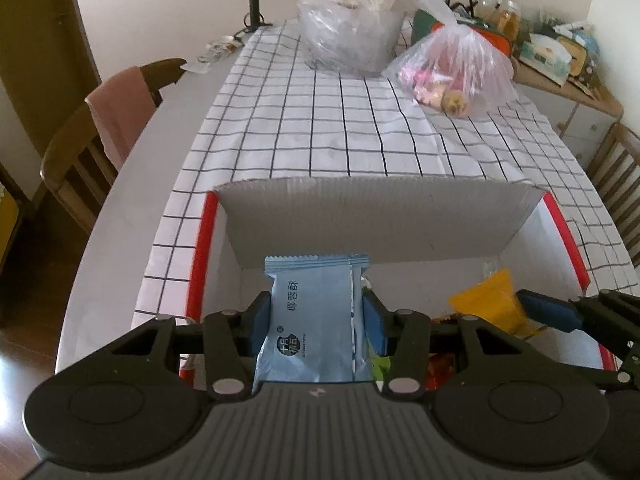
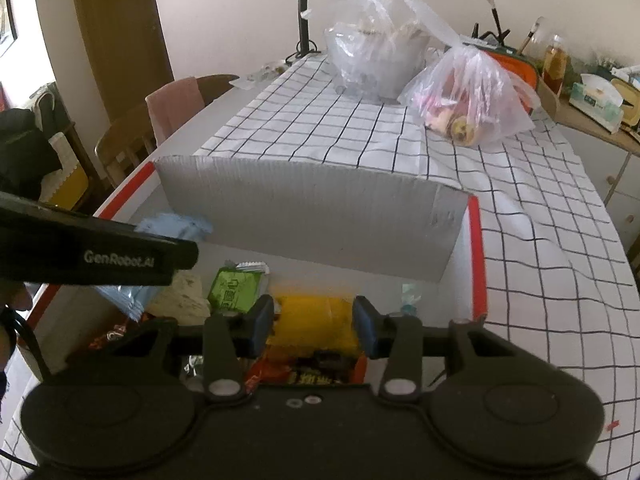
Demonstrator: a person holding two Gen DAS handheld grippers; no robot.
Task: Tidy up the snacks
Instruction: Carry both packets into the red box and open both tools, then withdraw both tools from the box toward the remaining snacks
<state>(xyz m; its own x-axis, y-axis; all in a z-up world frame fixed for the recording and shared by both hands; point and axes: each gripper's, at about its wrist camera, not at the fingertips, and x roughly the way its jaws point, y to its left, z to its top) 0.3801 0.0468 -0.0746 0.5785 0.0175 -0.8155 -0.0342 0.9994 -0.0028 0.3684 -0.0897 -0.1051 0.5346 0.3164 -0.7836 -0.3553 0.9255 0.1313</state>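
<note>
Pale-blue coconut pastry packet (image 1: 316,320) sits clamped in the left hand-held gripper (image 1: 318,320) above the cardboard box's (image 1: 376,220) left side, likely for sorting. Right hand-held gripper (image 2: 314,320) hovers, jaws apart, straddling the yellow packet (image 2: 312,320) inside the box.

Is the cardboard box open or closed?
Open. The box has its flap standing up, and snack packets like the green one show inside.

Blue snack packet (image 1: 316,320), centre of left wrist view: printed "椰蓉酥"; round logo "十月初五" below it. Left gripper (image 2: 96,258) body, left edge of right wrist view: white "GenRobot.AI". Green packet (image 2: 236,290) print illegible.
</note>
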